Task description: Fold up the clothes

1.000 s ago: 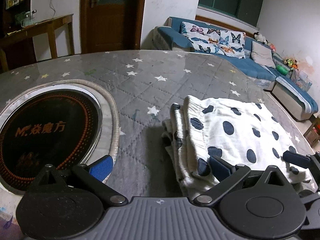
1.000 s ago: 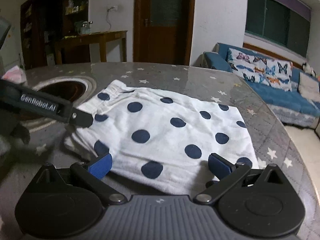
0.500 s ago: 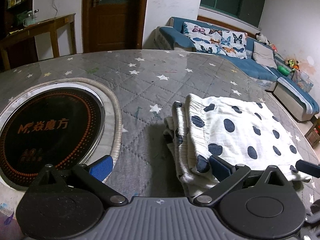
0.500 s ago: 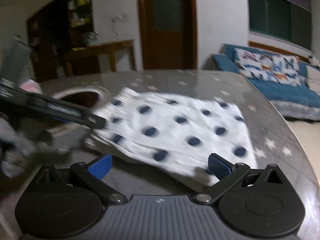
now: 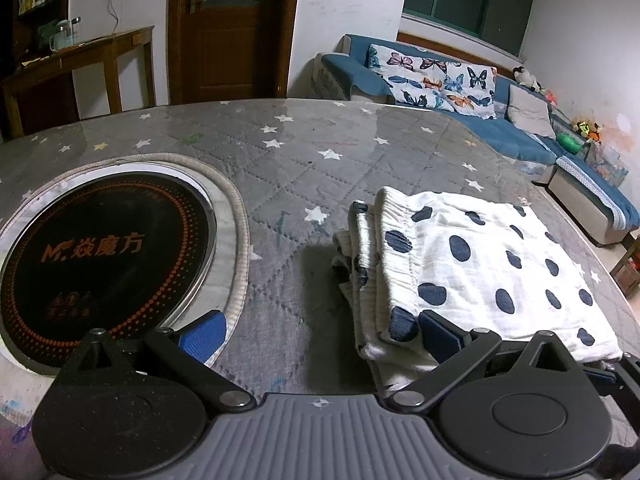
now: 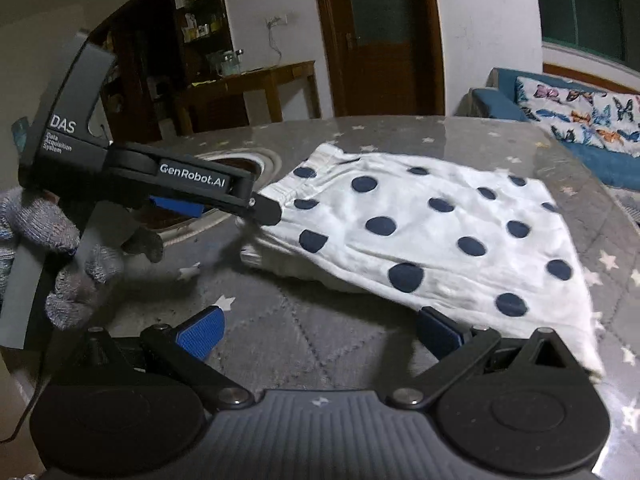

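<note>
Right wrist view: crinkly polka-dot garment [image 6: 440, 232], folded rectangular.

I read orange lettering "Mr. 焱魔方" on the black round cooktop [image 5: 96, 256] set into the counter [image 5: 304, 160]; smaller marks below it are illegible. On the left tool [image 6: 224, 196], I read white "GenRobot.AI" along its finger arm, and "DAS" above "Data Acquisition System" on its grey body.

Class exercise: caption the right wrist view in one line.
Open right gripper faces a folded polka-dot garment on the star-patterned table, left gripper alongside.
</note>
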Demonstrator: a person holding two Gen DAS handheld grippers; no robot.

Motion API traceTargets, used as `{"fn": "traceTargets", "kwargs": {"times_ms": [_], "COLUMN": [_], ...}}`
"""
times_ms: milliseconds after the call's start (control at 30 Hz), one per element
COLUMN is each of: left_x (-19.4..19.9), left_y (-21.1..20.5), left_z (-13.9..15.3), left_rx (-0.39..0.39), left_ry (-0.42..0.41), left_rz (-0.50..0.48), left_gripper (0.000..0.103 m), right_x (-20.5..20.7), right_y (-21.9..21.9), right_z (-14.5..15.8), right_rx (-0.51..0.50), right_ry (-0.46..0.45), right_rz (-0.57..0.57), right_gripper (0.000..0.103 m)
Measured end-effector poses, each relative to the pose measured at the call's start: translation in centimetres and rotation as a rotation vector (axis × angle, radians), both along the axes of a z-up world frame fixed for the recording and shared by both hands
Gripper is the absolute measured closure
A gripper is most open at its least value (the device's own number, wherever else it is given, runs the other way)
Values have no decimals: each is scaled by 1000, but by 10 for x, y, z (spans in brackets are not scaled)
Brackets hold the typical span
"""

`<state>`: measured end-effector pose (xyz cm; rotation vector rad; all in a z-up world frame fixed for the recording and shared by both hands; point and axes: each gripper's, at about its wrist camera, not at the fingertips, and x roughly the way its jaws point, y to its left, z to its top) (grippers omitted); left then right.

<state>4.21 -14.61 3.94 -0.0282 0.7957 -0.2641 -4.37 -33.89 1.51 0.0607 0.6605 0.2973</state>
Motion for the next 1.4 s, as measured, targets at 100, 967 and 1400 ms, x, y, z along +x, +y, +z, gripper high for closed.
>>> {"fn": "traceTargets", "kwargs": {"times_ms": [100,967,1400], "left_x": [-5,-58,-72], "left_y": [0,3,6], "left_z": [4,17,12], "left_rx": [-7,-12,-6], "left_ry": [-12,-107,-102], "left_rz": [-5,-64,-56], "left_gripper": [0,0,0], "right_x": [-5,-32,-35], "right_y": [-3,-12,-3], "right_z": [5,-9,-4], "right_rx": [-3,-41,-31], "right_ry": [-23,-31,-48], "right_rz": [-22,-221,-234], "right_gripper": [0,0,0]}}
